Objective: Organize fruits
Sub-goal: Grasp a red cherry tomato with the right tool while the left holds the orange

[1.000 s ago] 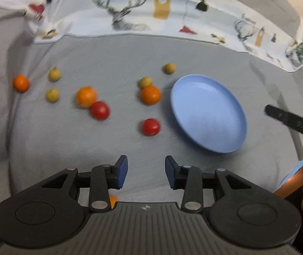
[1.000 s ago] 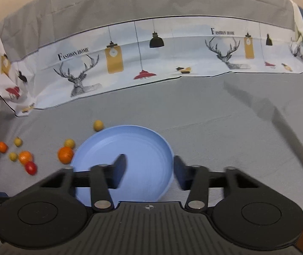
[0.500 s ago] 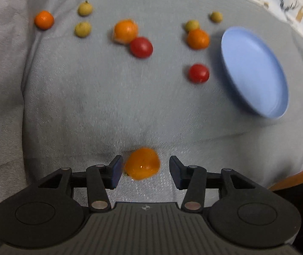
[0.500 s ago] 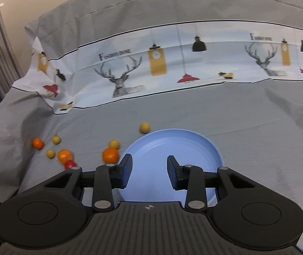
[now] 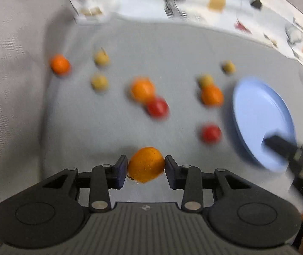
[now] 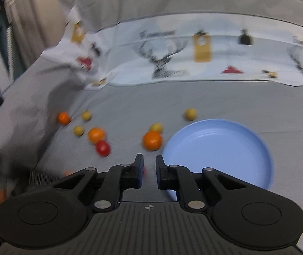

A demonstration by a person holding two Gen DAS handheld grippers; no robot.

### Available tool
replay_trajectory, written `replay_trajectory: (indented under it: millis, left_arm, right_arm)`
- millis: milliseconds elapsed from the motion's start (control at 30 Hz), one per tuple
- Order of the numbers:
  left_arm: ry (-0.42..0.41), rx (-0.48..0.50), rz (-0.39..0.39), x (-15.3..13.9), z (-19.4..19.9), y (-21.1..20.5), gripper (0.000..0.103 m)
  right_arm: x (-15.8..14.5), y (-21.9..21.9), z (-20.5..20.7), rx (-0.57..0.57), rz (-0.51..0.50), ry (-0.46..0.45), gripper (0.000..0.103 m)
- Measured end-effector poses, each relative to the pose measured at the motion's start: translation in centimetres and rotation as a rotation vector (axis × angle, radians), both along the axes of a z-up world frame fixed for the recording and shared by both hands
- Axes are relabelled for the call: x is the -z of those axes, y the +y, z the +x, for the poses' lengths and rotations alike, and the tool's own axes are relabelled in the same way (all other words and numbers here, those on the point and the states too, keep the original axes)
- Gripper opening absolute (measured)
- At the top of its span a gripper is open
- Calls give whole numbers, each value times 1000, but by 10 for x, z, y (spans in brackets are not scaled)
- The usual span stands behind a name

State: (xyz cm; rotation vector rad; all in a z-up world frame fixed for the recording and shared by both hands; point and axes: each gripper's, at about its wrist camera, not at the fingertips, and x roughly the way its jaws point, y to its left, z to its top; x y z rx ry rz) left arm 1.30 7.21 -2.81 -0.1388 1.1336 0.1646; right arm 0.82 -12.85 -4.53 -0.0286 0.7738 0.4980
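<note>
Grey cloth [image 5: 172,48] covers the whole surface, with a deer-printed white sheet [image 6: 194,63] folded along its far edge. Ahead and right of the left claw [image 5: 146,166] lies a round light-blue plastic plate [image 5: 257,114]. That claw grips a small orange citrus fruit [image 5: 146,164]. The right claw [image 6: 149,170] is empty, its jaws narrowly parted just left of the plate.
</note>
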Motion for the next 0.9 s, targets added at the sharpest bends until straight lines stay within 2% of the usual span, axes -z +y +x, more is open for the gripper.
replay_trajectory:
  millis: [100,167,233,333,433,467,567,633,767,900]
  left_arm:
    - [-30,23,42,-3,8,-5,42]
    - [-43,4,15,-5,9,-4,42]
    - [-49,-37,-10,-6,12,-1,42]
    - [-56,-83,-18,-5,18,0,42]
    - [-69,-82,-10,-7,18,-5,42]
    - [-70,-78,-7,-7,18,-6,42]
    - [-67,-76,-6,-6,18,-6,42]
    - [-68,-75,-9,-5,18,-6,42]
    - [-65,-77,-22,-4,19,-7,42]
    - [-61,-77,-24,-2,20,-8,42]
  right_arm:
    - [14,28,4,-45,-64,-8,18]
    - [24,43,8,-58,-105,-26,34]
    - [40,52,13,-55,-152,-33,43]
    - [56,65,21,-50,-165,30,43]
    - [59,83,17,-95,-267,-58,43]
    - [61,85,19,-86,-282,-59,43]
    - [71,81,26,-45,-298,-11,42]
    - [72,82,26,-40,-299,-18,41]
    - [73,85,21,-61,-305,-43,31]
    - [73,83,21,-60,-278,-34,31]
